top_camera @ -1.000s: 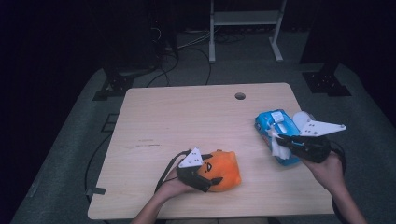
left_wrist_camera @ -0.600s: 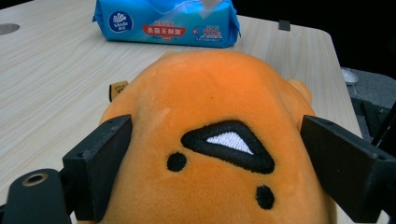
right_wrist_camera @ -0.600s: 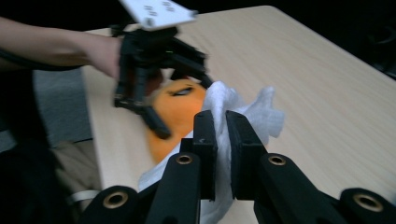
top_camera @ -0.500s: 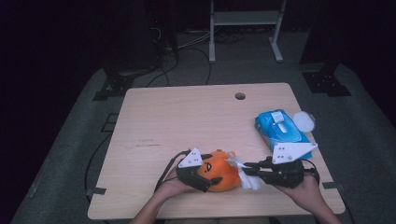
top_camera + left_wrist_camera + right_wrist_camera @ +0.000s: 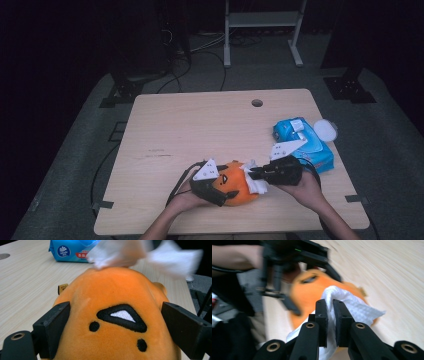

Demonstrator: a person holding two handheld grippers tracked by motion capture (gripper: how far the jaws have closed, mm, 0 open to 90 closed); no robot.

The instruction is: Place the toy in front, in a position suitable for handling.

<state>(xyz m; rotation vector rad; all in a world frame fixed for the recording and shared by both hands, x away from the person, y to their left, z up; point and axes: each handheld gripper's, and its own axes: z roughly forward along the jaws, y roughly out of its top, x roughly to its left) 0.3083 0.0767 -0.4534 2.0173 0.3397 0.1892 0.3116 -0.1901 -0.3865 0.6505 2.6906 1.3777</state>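
An orange plush toy (image 5: pixel 236 186) with a black-stitched face lies near the table's front edge. My left gripper (image 5: pixel 216 184) is shut on it, its black jaws pressing both sides of the toy (image 5: pixel 117 322). My right gripper (image 5: pixel 252 174) comes in from the right and is shut on a white wipe (image 5: pixel 257 182). The wipe (image 5: pixel 352 308) rests against the far side of the plush toy (image 5: pixel 307 292). In the left gripper view the wipe (image 5: pixel 120 252) shows blurred over the toy's top.
A blue pack of wipes (image 5: pixel 302 142) lies at the table's right side, with a white round lid (image 5: pixel 326 130) beside it. A cable hole (image 5: pixel 257 103) sits near the far edge of the wooden table (image 5: pixel 190 130). Dark floor and stand legs surround it.
My right gripper left the blue pack with a white wipe and moved left to the plush toy. The left gripper kept its hold on the toy.
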